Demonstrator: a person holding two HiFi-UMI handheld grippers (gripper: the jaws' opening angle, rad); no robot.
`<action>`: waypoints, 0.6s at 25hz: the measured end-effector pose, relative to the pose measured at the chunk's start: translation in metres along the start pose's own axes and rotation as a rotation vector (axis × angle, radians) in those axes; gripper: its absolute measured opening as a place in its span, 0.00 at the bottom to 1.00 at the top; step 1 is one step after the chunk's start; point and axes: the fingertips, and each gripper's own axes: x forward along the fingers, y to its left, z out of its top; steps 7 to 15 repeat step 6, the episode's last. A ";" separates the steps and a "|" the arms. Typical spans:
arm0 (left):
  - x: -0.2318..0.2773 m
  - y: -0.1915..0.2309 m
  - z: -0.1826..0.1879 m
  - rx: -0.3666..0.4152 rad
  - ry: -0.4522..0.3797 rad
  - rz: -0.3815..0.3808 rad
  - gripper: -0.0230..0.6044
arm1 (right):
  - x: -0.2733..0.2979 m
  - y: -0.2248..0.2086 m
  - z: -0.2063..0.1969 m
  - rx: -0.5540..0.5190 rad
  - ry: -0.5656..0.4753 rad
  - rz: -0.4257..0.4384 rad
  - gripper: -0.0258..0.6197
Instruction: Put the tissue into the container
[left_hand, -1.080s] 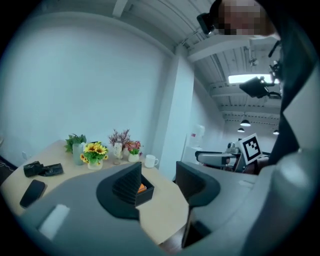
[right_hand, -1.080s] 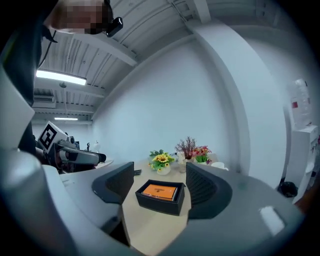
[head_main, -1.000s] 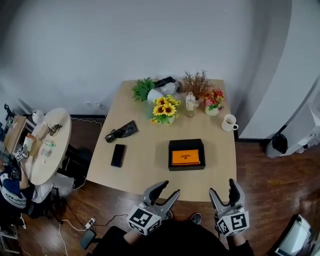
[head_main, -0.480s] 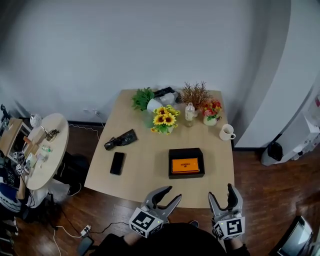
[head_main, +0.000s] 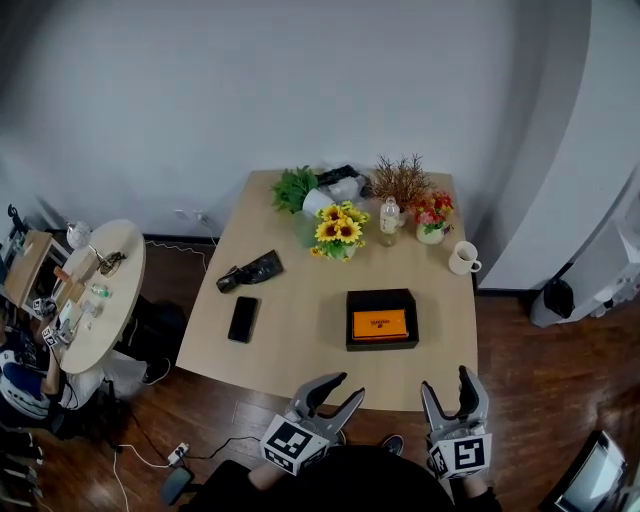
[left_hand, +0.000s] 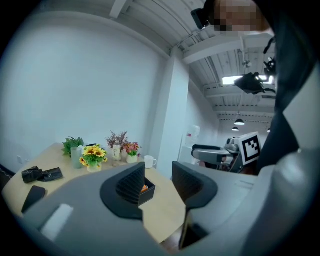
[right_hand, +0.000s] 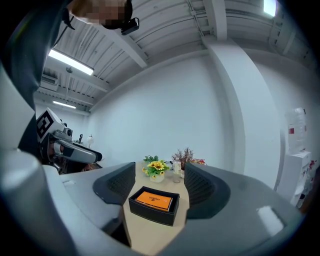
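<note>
On the left, the left gripper hangs just off the near edge of the table, its jaws narrowly apart and just now closing in, with nothing between them. In the centre, the black container sits on the table with the orange tissue pack lying inside it. Over on the right, the right gripper has its jaws wider apart, also just closing, and it is empty.
</note>
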 end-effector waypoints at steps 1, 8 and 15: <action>-0.001 0.000 -0.002 -0.002 0.003 0.001 0.26 | 0.000 0.002 -0.001 0.003 0.008 0.004 0.50; -0.005 -0.002 -0.004 -0.002 0.005 0.007 0.26 | -0.002 0.006 -0.003 0.003 0.022 0.021 0.50; -0.005 -0.002 -0.004 -0.002 0.005 0.007 0.26 | -0.002 0.006 -0.003 0.003 0.022 0.021 0.50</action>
